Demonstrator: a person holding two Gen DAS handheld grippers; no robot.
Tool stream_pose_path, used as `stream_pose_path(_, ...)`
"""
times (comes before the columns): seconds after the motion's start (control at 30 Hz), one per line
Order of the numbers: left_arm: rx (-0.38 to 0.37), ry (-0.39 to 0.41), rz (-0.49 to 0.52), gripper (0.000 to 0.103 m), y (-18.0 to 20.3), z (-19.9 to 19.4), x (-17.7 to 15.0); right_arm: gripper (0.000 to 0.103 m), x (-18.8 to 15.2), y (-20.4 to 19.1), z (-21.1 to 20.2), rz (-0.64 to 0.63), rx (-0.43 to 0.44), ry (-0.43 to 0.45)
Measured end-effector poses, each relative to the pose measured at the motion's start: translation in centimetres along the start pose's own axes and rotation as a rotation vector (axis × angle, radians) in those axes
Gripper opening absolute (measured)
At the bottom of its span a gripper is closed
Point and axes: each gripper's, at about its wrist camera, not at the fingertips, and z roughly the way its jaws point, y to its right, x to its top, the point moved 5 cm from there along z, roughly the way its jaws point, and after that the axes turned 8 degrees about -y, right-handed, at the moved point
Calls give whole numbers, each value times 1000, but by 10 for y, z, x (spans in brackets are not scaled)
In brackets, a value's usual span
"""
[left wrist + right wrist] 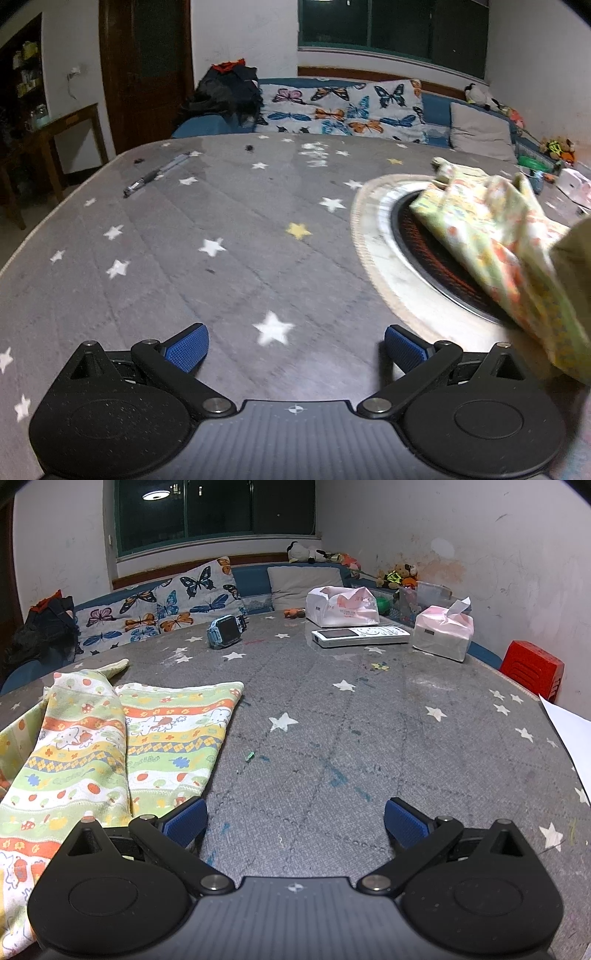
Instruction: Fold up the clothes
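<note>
Left wrist view: left claw (pixel 293 345) spread as wide as it goes, nothing between the blue pads, hanging over bare grey star-print worktop (pixel 166 258). The patterned garment (pixel 491 236) lies off to the right, rumpled, draped partly across a round recessed heater (pixel 417 254) set in the worktop. A pen (pixel 157 175) lies far left, well apart. Claw touches no cloth.

Right wrist view: right claw (pixel 295 821) likewise spread full, holding nothing. The garment (pixel 122 746) lies to its left, striped with cartoon prints, one part lapped over another, its near hem just beside the left pad (pixel 186 821); contact cannot be told. Watch (pixel 227 631), remote (pixel 360 635) and tissue packs (pixel 443 631) sit at the far side, clear of the work.

Judgement: folding barely begun; this is the approach before a first grasp. Next move calls for both claws to swing toward the cloth, pinch an edge or corner each, and pull it flat off the heater.
</note>
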Motion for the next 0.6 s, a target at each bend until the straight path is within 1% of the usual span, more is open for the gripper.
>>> stream_pose_path(0.13,-22,-2,6,103,12,-12,-5,103,-2,1,-4,-21,12,4)
stream_pose_path(0.3,-44,-16,14,103,28,-24,-9,103,-12,-5,-22,-119,43,49)
stream_pose_path(0.47,-45,-19,43,103,40,-35,-14,103,-24,-16,-52,-191,105,90)
stream_pose_path(0.6,-49,-23,65,103,47,-42,-20,103,-34,-25,-71,-231,172,83)
